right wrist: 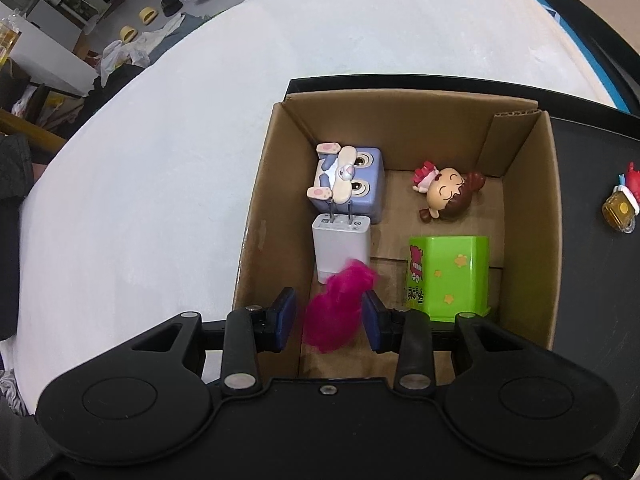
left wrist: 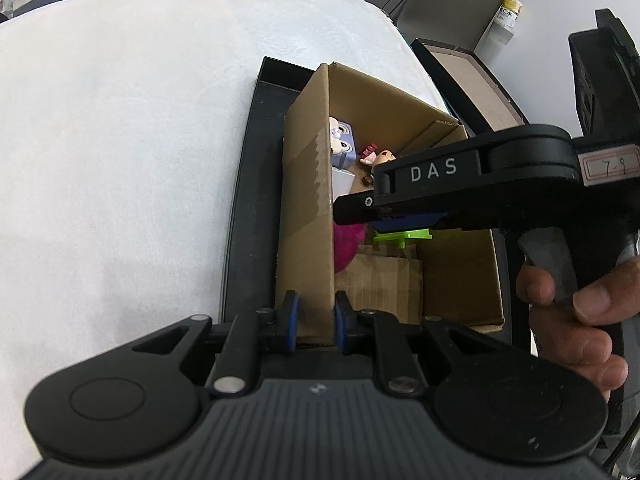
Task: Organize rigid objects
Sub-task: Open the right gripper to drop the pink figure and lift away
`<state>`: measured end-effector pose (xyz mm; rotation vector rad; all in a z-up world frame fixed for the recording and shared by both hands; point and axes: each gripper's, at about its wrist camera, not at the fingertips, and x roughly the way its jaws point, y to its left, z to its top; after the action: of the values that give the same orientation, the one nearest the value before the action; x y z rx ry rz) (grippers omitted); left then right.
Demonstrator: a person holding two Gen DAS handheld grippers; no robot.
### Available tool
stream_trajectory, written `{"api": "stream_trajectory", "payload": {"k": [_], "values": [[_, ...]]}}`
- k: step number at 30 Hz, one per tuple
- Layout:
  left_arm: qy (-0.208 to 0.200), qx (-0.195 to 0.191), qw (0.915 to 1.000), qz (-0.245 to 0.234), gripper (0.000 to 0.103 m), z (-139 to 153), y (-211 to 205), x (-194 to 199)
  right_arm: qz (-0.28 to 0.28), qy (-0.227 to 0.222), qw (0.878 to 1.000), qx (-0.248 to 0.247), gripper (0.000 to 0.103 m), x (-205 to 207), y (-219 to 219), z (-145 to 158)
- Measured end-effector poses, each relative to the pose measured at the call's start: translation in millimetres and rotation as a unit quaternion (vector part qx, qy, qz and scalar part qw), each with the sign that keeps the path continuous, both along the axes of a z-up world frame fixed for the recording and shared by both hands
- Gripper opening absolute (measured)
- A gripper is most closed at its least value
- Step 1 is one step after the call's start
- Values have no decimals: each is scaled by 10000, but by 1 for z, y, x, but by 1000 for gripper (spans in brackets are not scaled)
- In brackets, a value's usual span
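Pink toy | we hold our right claw open around it, inside box | left claw pinches box wall

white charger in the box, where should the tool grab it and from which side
Grip the white charger across its flat side faces, mid-body, coming straight down from above. It lies with prongs toward the purple cube; the box wall is close on one side and the pink fluffy thing overlaps its near end.

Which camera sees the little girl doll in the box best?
The right wrist view: the girl doll lies fully visible on the cardboard box floor. The left wrist view shows only her head, partly hidden behind the right claw.
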<state>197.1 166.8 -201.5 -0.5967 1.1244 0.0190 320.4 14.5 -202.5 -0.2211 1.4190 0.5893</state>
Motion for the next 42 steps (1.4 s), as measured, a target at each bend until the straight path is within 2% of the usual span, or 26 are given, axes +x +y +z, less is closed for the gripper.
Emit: {"api": "stream_trajectory", "payload": {"k": [21, 30, 42], "values": [[38, 108, 9999, -7, 17, 1, -3, 1, 217, -405, 9988, 158, 37, -3, -38, 41], [57, 235, 9997, 22, 17, 4, -8, 2, 336, -700, 9965, 307, 44, -2, -62, 60], [78, 392, 9992, 76, 17, 7, -13, 1, 365, -772, 9949, 534, 50, 0, -99, 72]]}}
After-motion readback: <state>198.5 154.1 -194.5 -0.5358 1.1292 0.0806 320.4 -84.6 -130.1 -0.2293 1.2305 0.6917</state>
